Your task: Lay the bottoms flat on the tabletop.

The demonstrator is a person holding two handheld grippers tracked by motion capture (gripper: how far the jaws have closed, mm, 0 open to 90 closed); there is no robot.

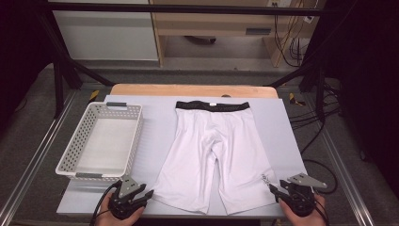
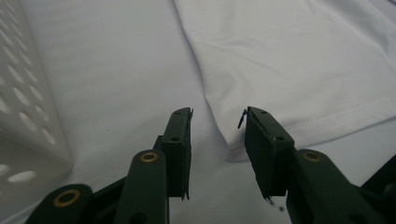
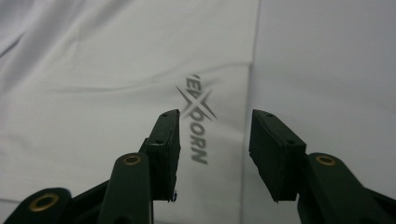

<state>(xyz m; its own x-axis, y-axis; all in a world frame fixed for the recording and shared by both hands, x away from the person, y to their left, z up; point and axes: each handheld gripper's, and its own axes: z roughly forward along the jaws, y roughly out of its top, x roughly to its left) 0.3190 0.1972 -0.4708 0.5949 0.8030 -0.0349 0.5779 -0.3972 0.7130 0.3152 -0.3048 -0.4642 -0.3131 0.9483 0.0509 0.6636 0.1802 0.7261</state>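
Lying flat and spread out on the pale worktop (image 1: 287,122), the white shorts (image 1: 214,155) are showing a black waistband (image 1: 212,106) at the far end and two legs running toward the person, with grey lettering (image 3: 198,122) printed near the hem of the leg on the right. The fabric is looking smooth, with only faint creases.

The left tongs (image 1: 141,194) are hovering just beside the outer hem corner of the leg on the left; in the left gripper view that stitched hem corner (image 2: 243,147) is lying just ahead of the left tongs (image 2: 218,116), mostly in front of the right-hand jaw, and nothing is sitting between the pads. The jaws are standing partly apart, gripping nothing.

The right tongs (image 1: 275,188) are sitting just beside the outer edge of the other leg; in the right gripper view the lettering and the leg's edge are lying beyond the gap of the right tongs (image 3: 215,115). These jaws are also standing partly apart and holding nothing.

A white perforated basket (image 1: 101,141) is resting on the worktop beyond the left tongs, beside the shorts
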